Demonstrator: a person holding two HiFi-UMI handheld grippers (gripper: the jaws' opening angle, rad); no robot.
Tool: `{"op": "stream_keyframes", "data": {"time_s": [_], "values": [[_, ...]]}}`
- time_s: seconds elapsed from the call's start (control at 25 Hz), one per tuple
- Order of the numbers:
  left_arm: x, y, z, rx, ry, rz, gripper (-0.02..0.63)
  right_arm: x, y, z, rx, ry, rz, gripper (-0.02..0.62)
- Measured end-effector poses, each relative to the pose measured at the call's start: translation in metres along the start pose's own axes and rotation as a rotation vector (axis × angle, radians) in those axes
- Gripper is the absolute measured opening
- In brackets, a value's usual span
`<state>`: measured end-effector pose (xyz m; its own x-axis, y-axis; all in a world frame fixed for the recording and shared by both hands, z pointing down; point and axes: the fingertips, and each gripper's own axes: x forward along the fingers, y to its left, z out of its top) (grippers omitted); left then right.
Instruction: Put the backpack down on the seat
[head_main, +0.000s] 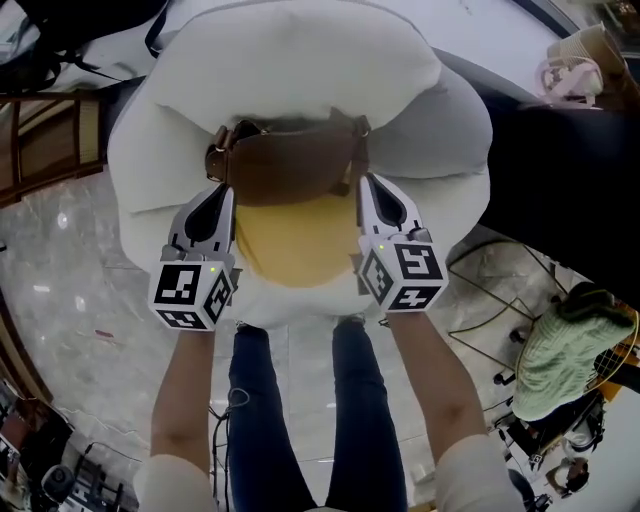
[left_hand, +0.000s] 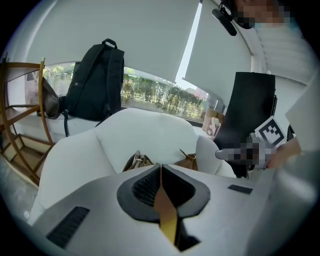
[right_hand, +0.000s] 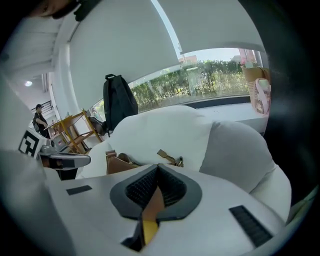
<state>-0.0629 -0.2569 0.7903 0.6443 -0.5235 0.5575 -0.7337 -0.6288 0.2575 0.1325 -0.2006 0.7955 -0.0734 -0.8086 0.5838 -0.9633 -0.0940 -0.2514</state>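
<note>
Task item: A brown and yellow soft backpack (head_main: 290, 210) is seen at the centre of the head view. It lies on the seat of a white padded armchair (head_main: 300, 70), with its brown top towards the backrest.
Left gripper: The left gripper (head_main: 219, 195) is set against the left edge of the backpack. In the left gripper view its jaws are closed on a thin tan and yellow strip (left_hand: 167, 212) of the backpack, pinched between the black ribbed pads (left_hand: 145, 187).
Right gripper: The right gripper (head_main: 372, 190) is set against the right edge of the backpack. In the right gripper view its jaws are likewise clamped on a tan and yellow strip of the backpack.
Relative position: The backpack is spanned between the two grippers. Its brown upper part lies beyond the jaw tips, and its yellow body lies between the gripper bodies.
Support: Whether the backpack's full weight is borne by the seat cannot be told.
Surroundings: A black fabric backpack (left_hand: 97, 82) is seen behind the armchair at the upper left of the left gripper view, beside a brown wooden rack (left_hand: 20, 135).
</note>
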Motion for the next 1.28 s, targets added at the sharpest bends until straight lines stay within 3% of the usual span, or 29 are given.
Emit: {"op": "stream_keyframes", "data": {"time_s": [0.16, 0.52, 0.76, 1.28], "values": [[-0.019, -0.016, 0.017, -0.02, -0.018, 0.008, 0.041, -0.029, 0.009, 0.014, 0.03, -0.039, -0.007, 0.031], [-0.064, -0.058, 0.071, 0.014, -0.076, -0.056, 0.041, -0.089, 0.03, 0.071, -0.072, -0.119, -0.001, 0.031], [-0.092, -0.075, 0.101, 0.019, -0.113, -0.059, 0.041, -0.123, 0.05, 0.106, -0.063, -0.178, 0.02, 0.031], [-0.183, -0.112, 0.178, 0.04, -0.17, -0.091, 0.041, -0.216, 0.097, 0.16, -0.085, -0.189, 0.049, 0.031]]}}
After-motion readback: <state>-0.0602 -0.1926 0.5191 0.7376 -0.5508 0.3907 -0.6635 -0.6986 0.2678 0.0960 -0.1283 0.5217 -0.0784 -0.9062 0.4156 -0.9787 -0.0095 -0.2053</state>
